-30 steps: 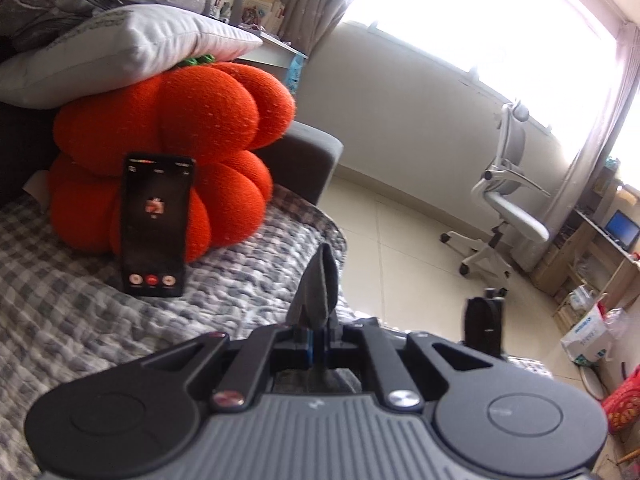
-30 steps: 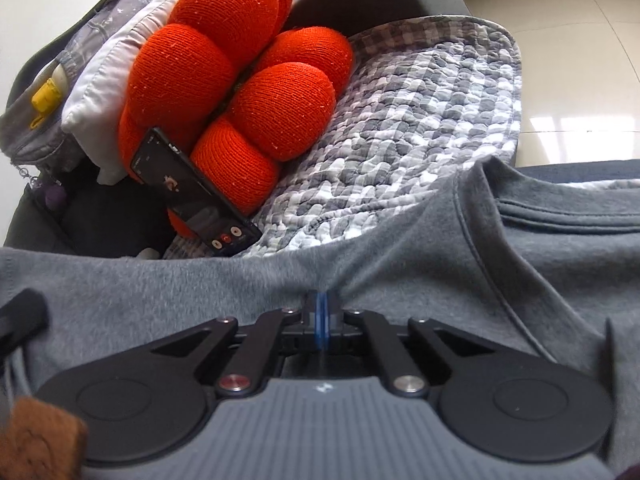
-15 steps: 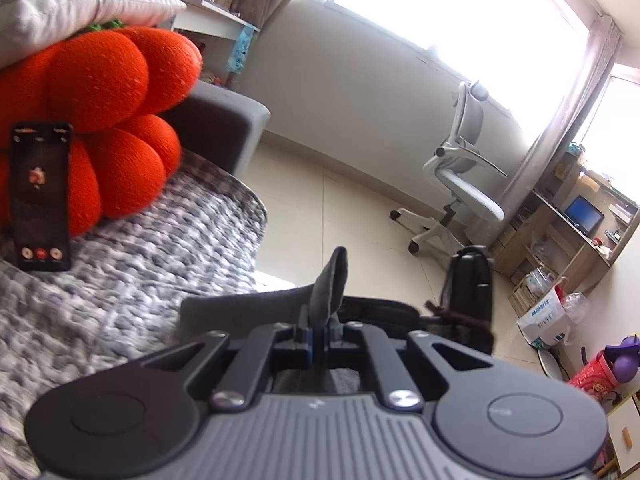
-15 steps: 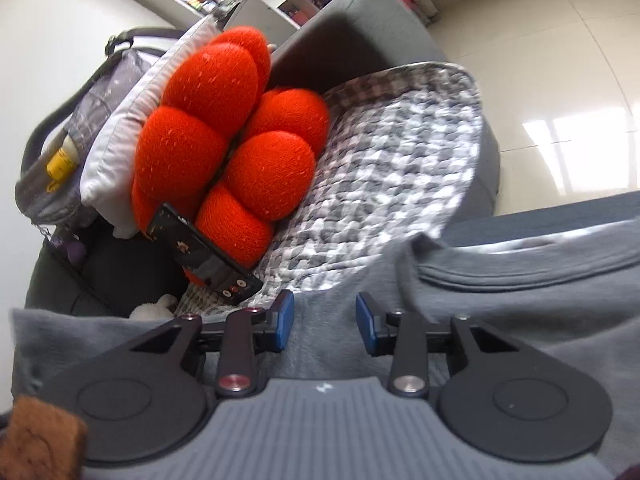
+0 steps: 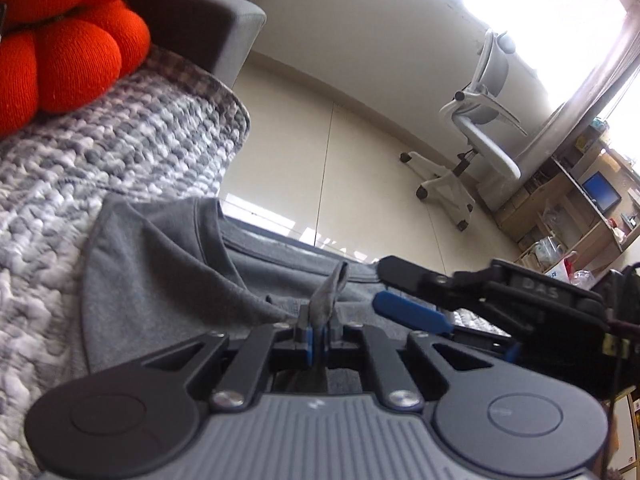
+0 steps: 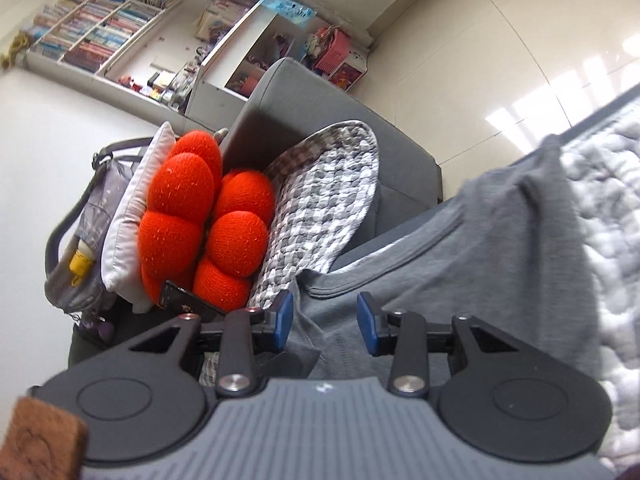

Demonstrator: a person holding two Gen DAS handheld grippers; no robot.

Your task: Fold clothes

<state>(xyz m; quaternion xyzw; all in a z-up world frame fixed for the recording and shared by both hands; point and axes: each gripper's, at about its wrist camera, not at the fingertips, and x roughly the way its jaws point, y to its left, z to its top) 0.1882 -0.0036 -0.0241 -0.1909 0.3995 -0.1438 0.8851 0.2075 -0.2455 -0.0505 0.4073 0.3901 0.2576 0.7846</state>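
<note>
Both hands are swinging across from the orange cushion (image 6: 208, 216); the right gripper (image 6: 325, 322), clamped a second ago, is now standing partly open around nothing. The left gripper (image 5: 317, 336) is pinching a fold of the grey sweatshirt (image 5: 160, 280), which is lying on the quilted sofa cover (image 5: 100, 148). A fold is being laid; next, that pinch probably needs letting go. Only the right view is showing the bookshelves (image 6: 100, 28).

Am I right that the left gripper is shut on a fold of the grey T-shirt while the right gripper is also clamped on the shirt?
Not quite. The left gripper is indeed shut on a fold of the grey T-shirt, but the right gripper is not clamped: the right wrist view shows its blue pads standing apart with the shirt lying loose between them.
</note>
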